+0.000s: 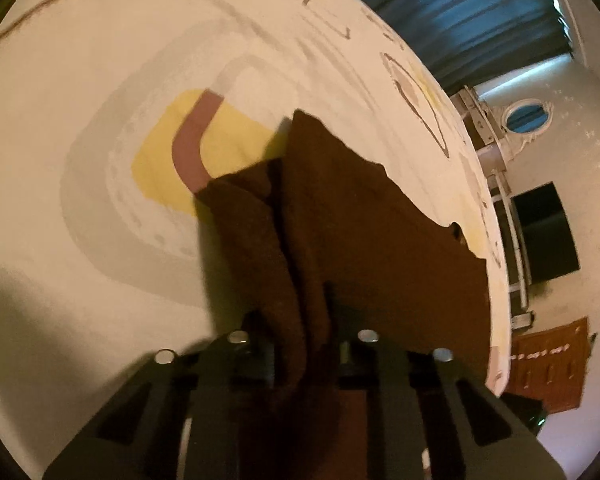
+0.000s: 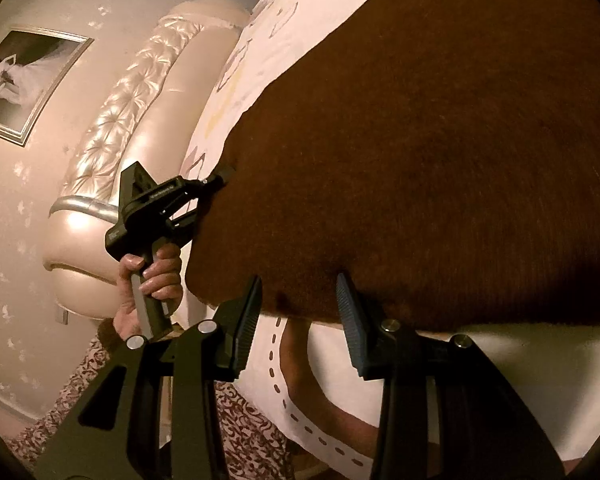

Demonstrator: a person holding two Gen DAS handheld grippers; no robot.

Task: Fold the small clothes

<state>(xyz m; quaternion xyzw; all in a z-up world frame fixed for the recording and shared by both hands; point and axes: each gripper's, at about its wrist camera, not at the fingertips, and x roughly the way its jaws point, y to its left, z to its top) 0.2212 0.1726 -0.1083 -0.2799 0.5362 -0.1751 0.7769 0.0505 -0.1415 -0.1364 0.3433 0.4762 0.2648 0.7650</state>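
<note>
- The dark brown fuzzy cloth garment (image 1: pixel 380 240) lies spread on a cream bedsheet printed with grey, yellow and mauve shapes (image 1: pixel 100 120), reaching to the sheet's edge.
- The left gripper (image 1: pixel 304 340), a black two-finger tool, has its jaws nearly closed on a bunched fold of the brown garment; the fabric rises between the fingers and hides the pads.
- In the right wrist view the left gripper (image 2: pixel 220 174) meets the garment's (image 2: pixel 420 160) left edge, and a person's hand (image 2: pixel 152 276) wraps its handle.
- The right gripper (image 2: pixel 300 312) stands partly open. Its ribbed pads (image 2: pixel 348 312) sit at the garment's near edge, one to each side of a stretch of that edge; whether they press the fabric cannot be told.
- A pale quilted headboard (image 2: pixel 112 128) stands beyond the bed, with a framed picture (image 2: pixel 20 80) on the patterned wall.
- A blue curtain (image 1: pixel 480 12) hangs beyond the far side of the bed.
</note>
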